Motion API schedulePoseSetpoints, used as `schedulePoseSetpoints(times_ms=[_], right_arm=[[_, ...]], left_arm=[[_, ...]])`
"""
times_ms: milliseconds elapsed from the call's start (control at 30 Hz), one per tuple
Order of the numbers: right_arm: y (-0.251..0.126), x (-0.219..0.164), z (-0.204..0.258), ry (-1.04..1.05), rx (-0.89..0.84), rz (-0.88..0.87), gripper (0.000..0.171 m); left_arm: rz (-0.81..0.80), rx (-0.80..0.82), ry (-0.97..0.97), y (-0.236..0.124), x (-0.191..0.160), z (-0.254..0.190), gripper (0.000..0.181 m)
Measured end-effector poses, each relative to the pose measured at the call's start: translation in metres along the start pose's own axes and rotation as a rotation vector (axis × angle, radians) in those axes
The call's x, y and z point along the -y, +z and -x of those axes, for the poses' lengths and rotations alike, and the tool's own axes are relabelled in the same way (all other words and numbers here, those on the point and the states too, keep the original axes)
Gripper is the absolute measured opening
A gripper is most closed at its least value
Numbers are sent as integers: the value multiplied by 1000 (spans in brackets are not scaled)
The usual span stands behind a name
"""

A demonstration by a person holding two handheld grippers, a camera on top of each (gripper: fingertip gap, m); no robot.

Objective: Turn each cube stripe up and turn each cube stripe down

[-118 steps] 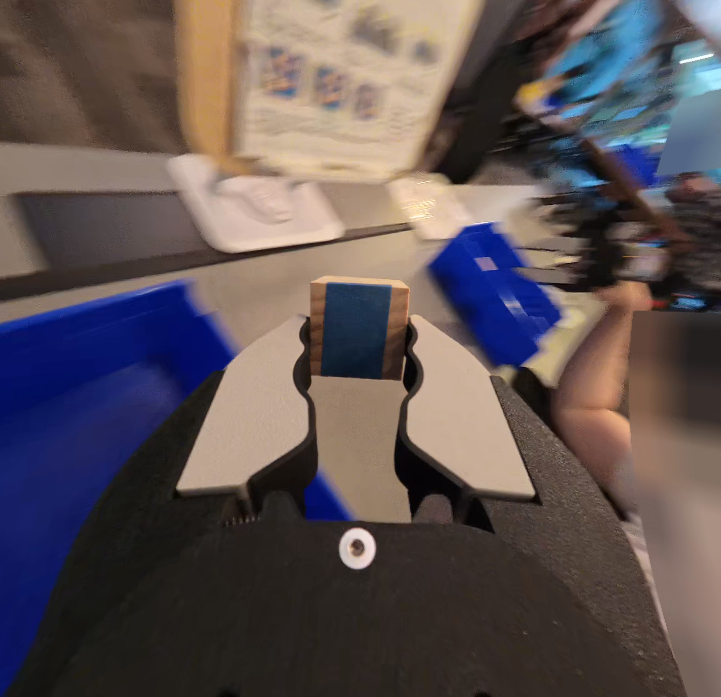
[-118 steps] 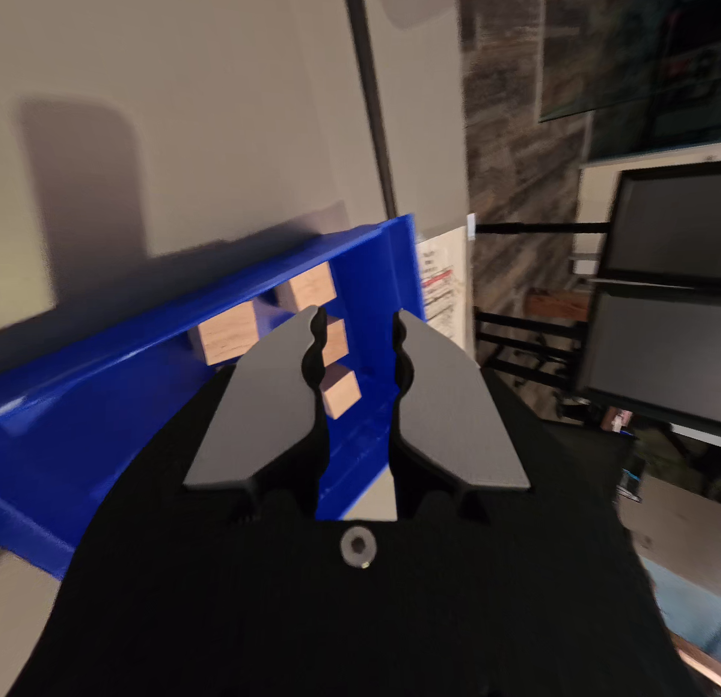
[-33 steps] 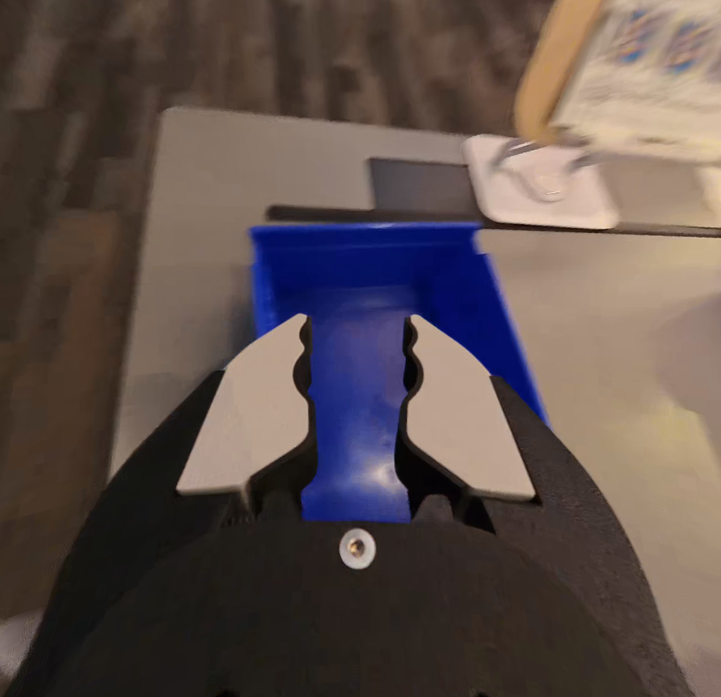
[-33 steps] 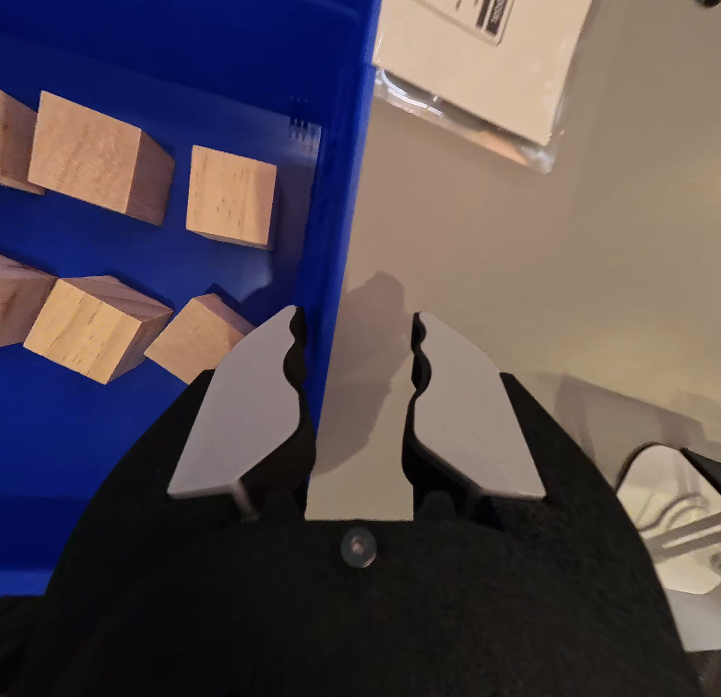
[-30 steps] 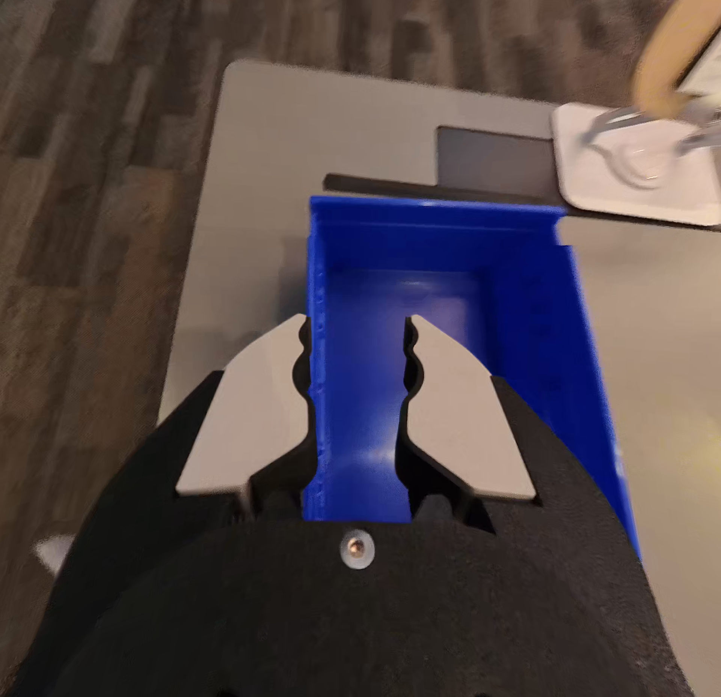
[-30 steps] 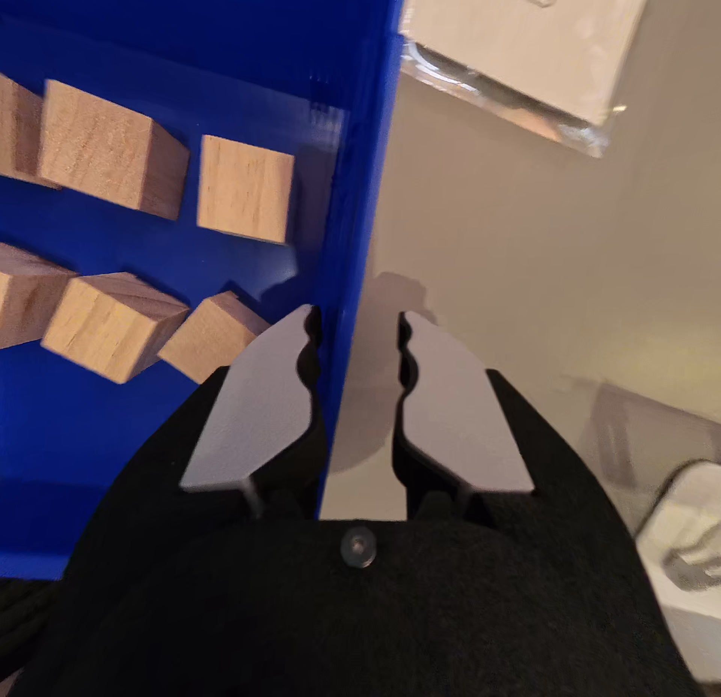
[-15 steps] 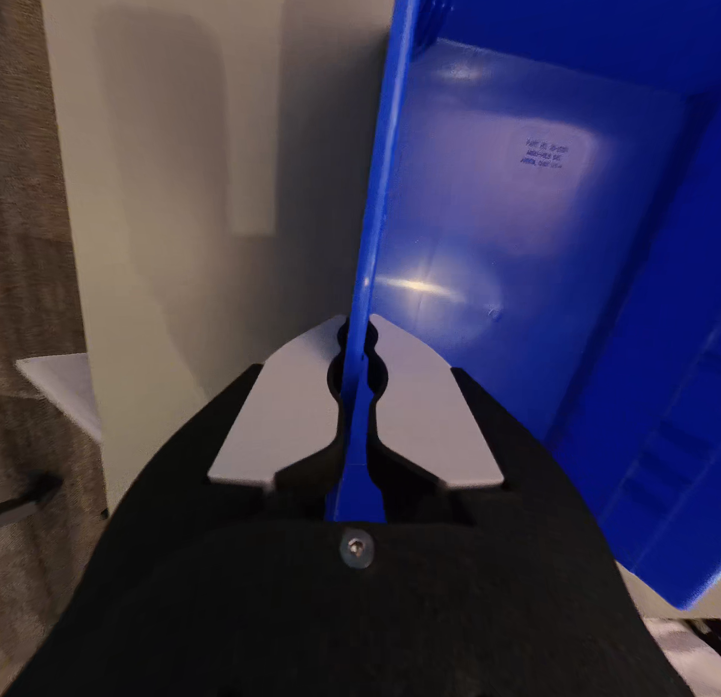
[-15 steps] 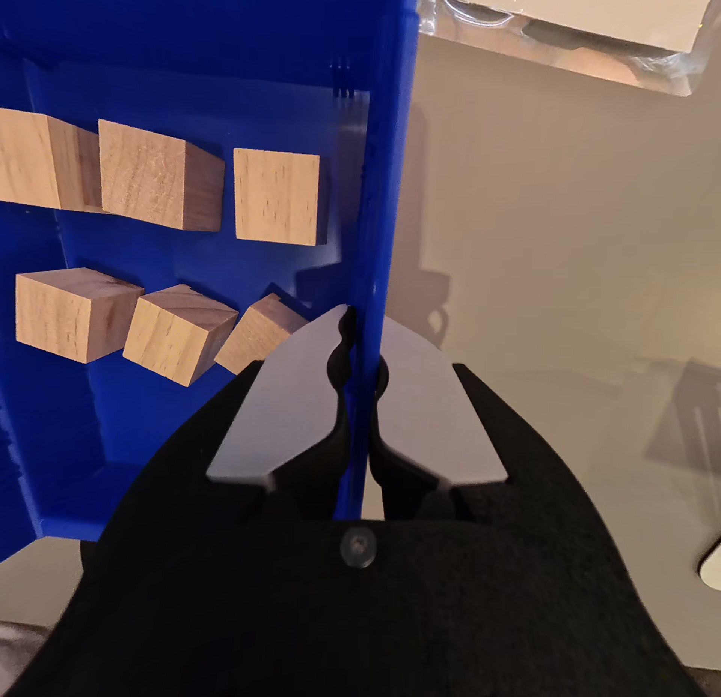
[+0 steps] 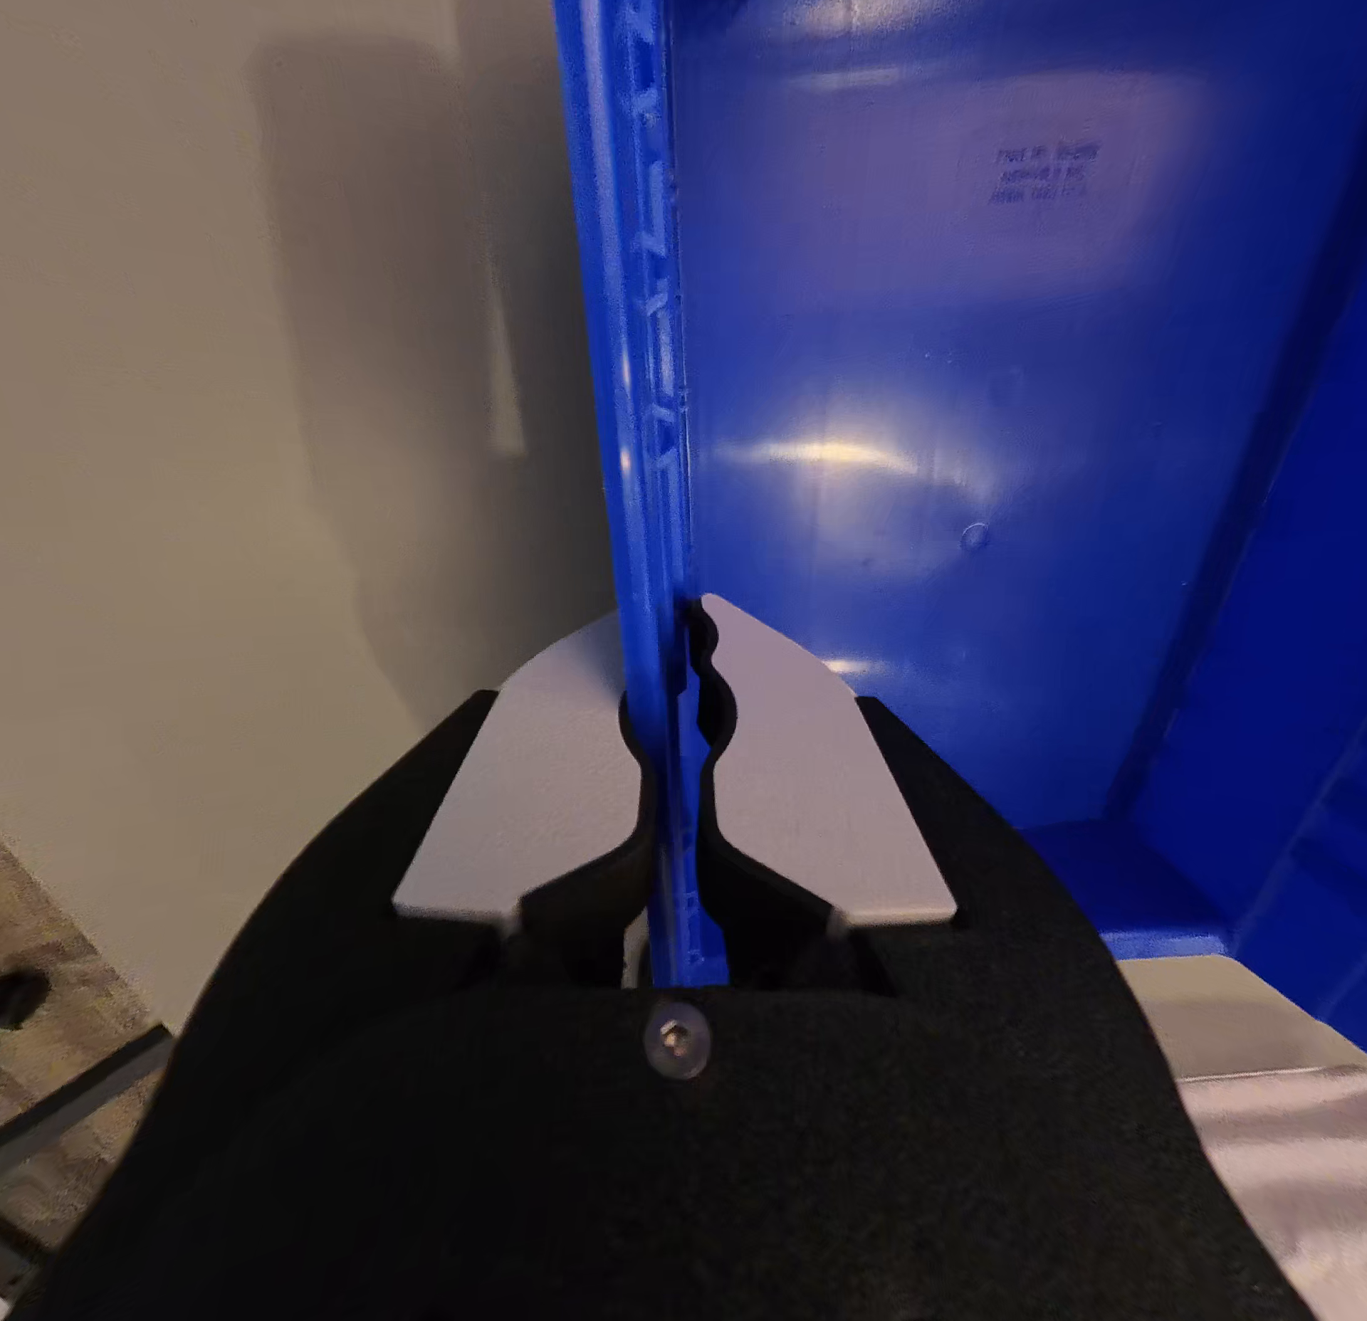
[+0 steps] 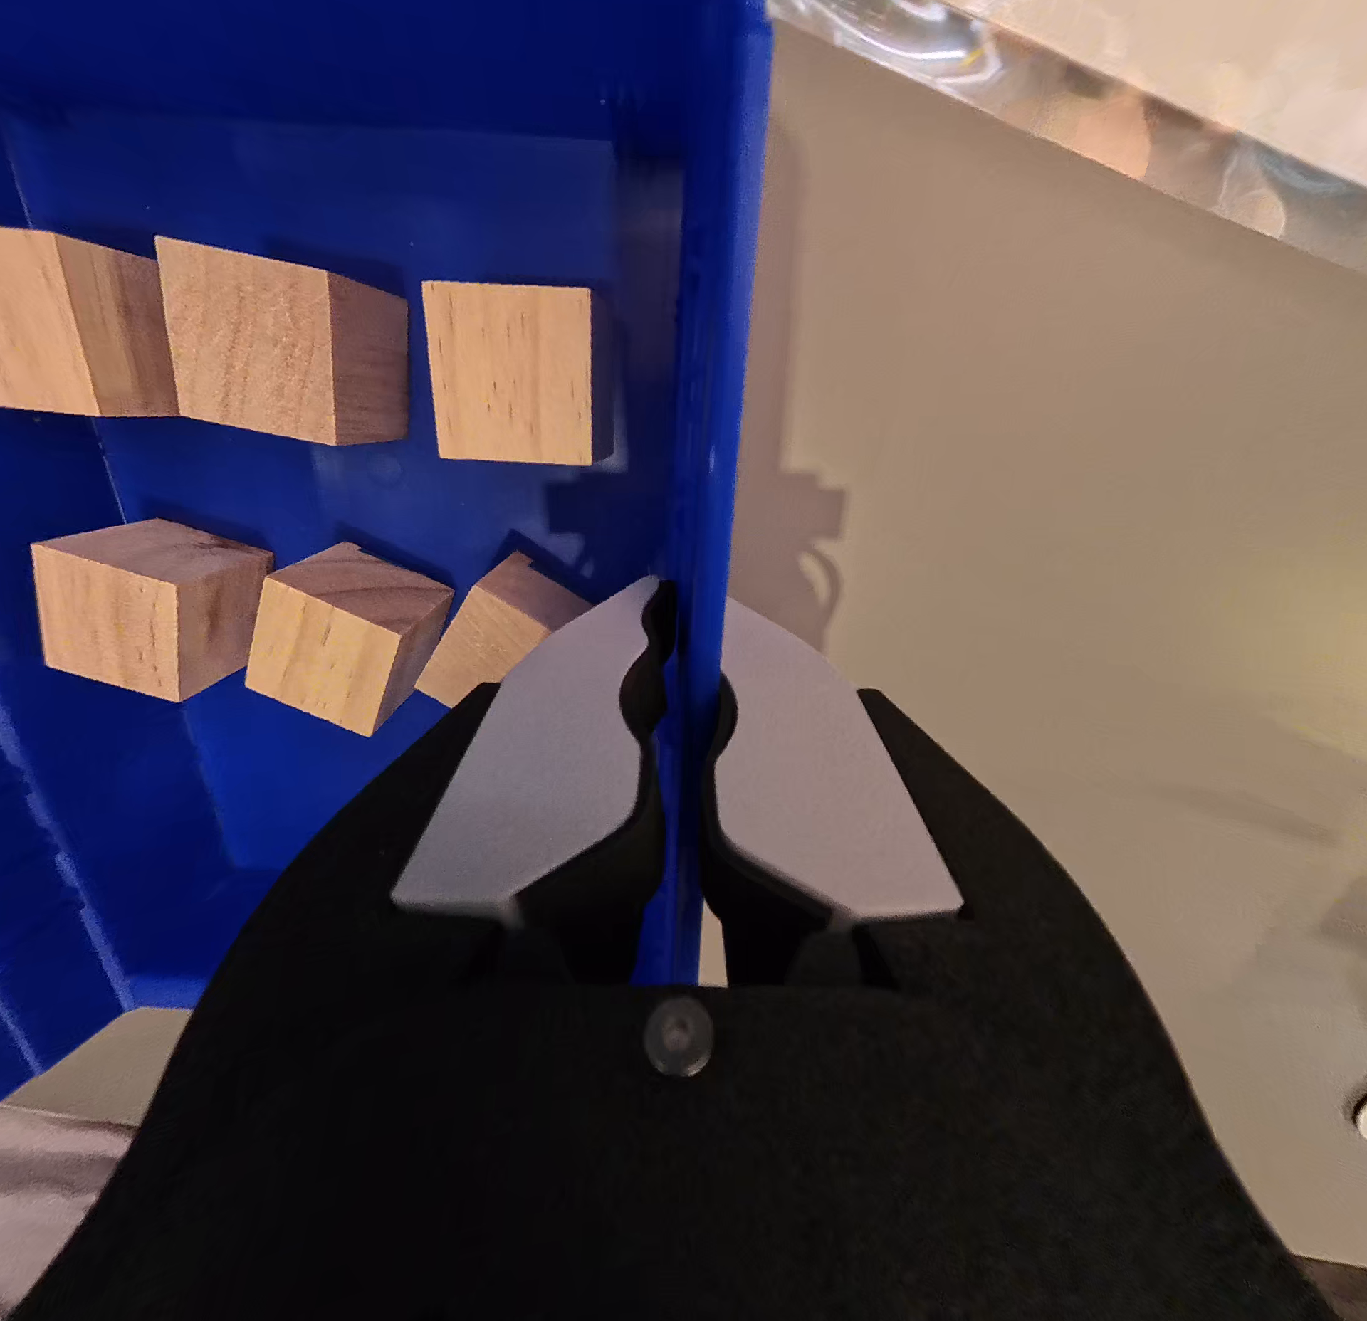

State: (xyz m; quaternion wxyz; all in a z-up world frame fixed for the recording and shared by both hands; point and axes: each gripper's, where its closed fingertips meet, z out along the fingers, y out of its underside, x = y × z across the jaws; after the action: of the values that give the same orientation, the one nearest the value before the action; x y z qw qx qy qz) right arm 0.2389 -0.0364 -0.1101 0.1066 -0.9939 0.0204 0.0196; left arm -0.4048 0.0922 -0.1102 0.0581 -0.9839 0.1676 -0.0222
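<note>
In the left wrist view my left gripper is shut on the left wall of an empty blue bin, one finger outside and one inside. In the right wrist view my right gripper is shut on the right wall of a second blue bin. That bin holds several plain wooden cubes in two rows, such as one near the wall and one by my left finger. No stripe shows on any cube face in view.
Both bins rest on a beige table, which also shows right of the second bin. A clear plastic sleeve with paper lies at the far right. Wood floor shows past the table edge at lower left.
Both grippers came down open astride a bin wall, then shut on it half a second ago. Since then they have stayed shut and both bins look closer. Earlier the left gripper held a blue-striped cube, now gone.
</note>
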Motion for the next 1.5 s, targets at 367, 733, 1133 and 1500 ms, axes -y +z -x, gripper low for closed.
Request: schedulePoseSetpoints(times_ms=[367, 733, 1133, 1500], right_arm=[[8, 26, 61, -230, -98, -31, 16], [21, 26, 66, -285, 37, -5, 9], [23, 27, 68, -360, 101, -39, 9], [24, 26, 69, -298, 158, -4, 7]], left_arm=[[-44, -13, 216, 5, 12, -96, 8], [-83, -9, 310, 7, 13, -134, 20], [-19, -252, 315, 1, -2, -156, 49], [-30, -762, 186, -34, 5, -148, 38]])
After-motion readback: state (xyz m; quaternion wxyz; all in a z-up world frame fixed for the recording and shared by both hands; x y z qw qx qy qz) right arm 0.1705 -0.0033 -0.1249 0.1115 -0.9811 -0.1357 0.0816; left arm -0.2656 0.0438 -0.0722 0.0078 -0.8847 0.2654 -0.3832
